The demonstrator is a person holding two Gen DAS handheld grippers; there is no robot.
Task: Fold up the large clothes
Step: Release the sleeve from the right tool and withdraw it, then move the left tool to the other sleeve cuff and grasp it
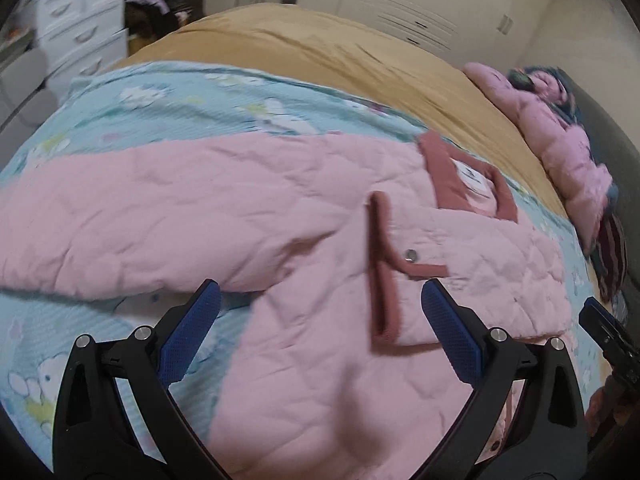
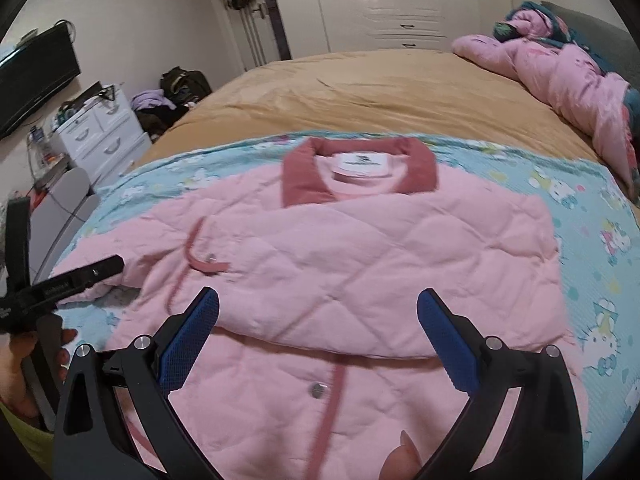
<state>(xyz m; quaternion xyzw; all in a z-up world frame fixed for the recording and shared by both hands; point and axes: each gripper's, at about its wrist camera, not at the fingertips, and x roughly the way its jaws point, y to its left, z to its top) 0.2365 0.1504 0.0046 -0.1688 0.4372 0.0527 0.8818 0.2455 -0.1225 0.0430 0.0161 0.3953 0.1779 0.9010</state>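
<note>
So on the left side of the room there's a white drawer unit [image 2: 100,132] with clutter on top, and next to it a dark backpack [image 2: 185,82] and a heap of clothes on the floor. The left tongs [image 1: 320,304] are spread wide with nothing between the blue pads, hovering just above the pink quilted jacket [image 1: 240,208]; in the right wrist view they show up as a black tip [image 2: 86,272] at the jacket's left sleeve area. That view is pretty blurry, so I can't tell if a pad actually touches the fabric.

The jacket lies flat on a light blue cartoon-print blanket [image 2: 592,216] spread over the near edge of the bed [image 2: 360,92], which has a tan cover on it. Its darker pink collar [image 2: 356,168] points toward the far edge, with a white label showing inside. One side looks folded across the front, so a quilted panel lies over the middle, and a snap button [image 2: 319,390] sits on the front strip near the bottom.

The right tongs [image 2: 318,304] are wide too, holding nothing, just over the lower part of the jacket. A fingertip [image 2: 402,460] pokes in at the bottom of that view.

Over at the far right corner of the bed there's a bunched-up pink padded coat [image 2: 560,68] lying against something dark teal.
</note>
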